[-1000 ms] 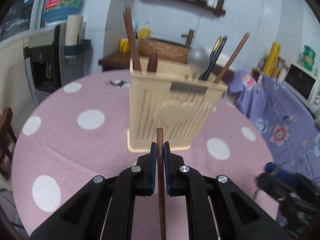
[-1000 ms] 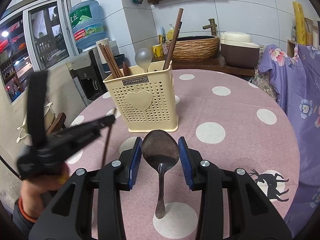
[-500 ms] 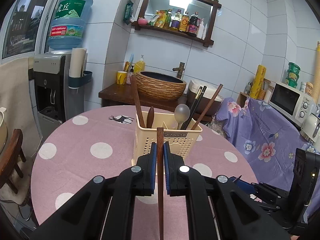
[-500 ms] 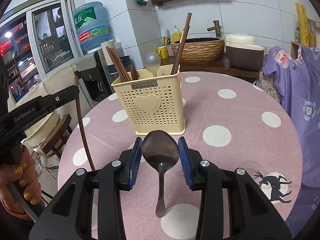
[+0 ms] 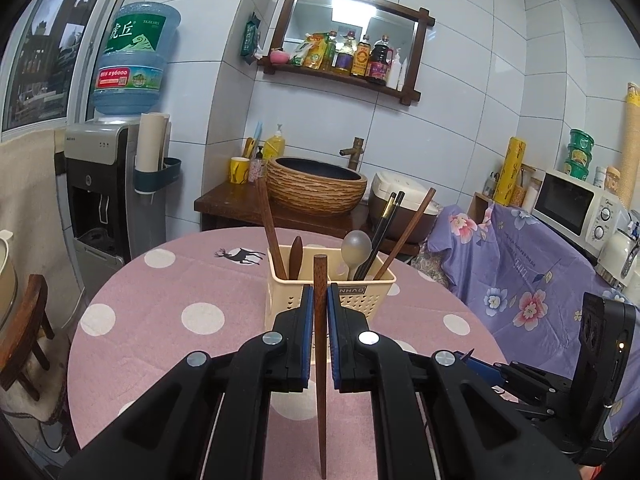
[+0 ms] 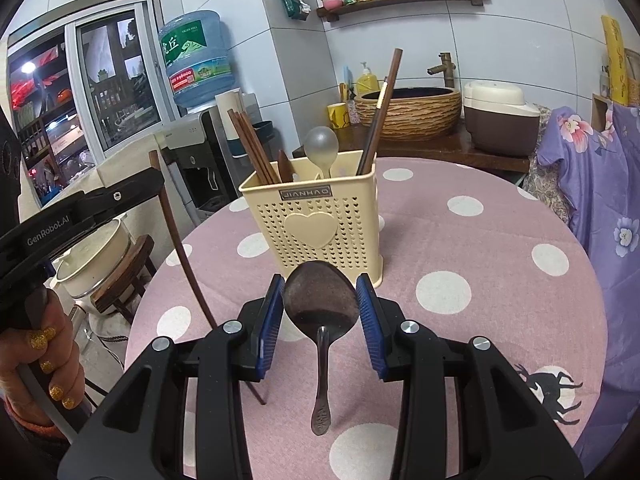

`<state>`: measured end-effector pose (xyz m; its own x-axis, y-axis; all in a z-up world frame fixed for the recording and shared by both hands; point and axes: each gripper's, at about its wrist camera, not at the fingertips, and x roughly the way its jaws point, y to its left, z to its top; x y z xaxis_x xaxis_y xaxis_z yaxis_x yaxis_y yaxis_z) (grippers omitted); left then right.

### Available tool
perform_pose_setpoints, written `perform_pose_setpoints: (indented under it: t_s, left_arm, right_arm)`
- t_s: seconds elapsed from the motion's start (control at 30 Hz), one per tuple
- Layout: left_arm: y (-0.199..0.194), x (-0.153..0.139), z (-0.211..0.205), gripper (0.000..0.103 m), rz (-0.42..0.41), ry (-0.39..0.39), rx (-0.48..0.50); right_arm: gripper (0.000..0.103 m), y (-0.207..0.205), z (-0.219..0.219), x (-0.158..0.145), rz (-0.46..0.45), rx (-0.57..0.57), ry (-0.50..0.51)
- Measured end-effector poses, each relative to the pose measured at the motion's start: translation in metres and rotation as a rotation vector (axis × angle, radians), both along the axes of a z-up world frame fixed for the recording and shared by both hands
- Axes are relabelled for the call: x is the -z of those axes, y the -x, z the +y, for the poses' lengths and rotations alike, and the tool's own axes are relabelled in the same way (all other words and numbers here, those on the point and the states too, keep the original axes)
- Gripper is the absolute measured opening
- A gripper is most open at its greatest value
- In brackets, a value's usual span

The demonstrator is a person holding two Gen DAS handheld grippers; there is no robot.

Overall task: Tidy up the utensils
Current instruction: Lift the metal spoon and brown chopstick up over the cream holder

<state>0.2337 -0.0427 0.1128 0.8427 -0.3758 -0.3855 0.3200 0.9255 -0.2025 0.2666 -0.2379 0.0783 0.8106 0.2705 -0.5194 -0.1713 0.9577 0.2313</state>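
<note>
A cream perforated utensil holder [image 6: 312,228] stands mid-table with brown chopsticks, black chopsticks and a pale spoon [image 6: 321,148] upright in it. My left gripper [image 5: 320,300] is shut on a brown wooden chopstick [image 5: 320,364], which it holds upright in the air in front of and above the holder [image 5: 360,304]. In the right wrist view that chopstick [image 6: 180,248] hangs at the left, beside the holder. My right gripper [image 6: 320,280] is shut on the bowl of a metal spoon [image 6: 320,304], handle hanging down, just short of the holder's heart-marked face.
The round table wears a pink cloth with white dots [image 6: 444,292]. A stool with a pot [image 6: 100,260] and a water dispenser [image 5: 108,184] stand to the left. Behind are a sideboard with a woven basin [image 5: 316,184] and a rice cooker [image 6: 500,116]. Purple flowered fabric [image 5: 520,280] lies right.
My left gripper has risen and tilted up with the chopstick, so the holder now sits lower and smaller in its view. The right gripper and its spoon have stayed put.
</note>
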Motion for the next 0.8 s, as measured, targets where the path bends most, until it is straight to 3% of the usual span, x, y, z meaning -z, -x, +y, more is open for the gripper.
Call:
perform_pose_setpoints:
  t_s: [0.47, 0.8]
  left_arm:
    - [-0.012, -0.042, 0.000, 0.008, -0.056, 0.025, 0.039]
    - [-0.049, -0.127, -0.005, 0.008, -0.223, 0.049, -0.063]
  right_arm:
    - [0.037, -0.024, -0.002, -0.047, -0.057, -0.043, -0.026]
    - [0.037, -0.070, 0.005, -0.138, -0.284, 0.026, 0.033]
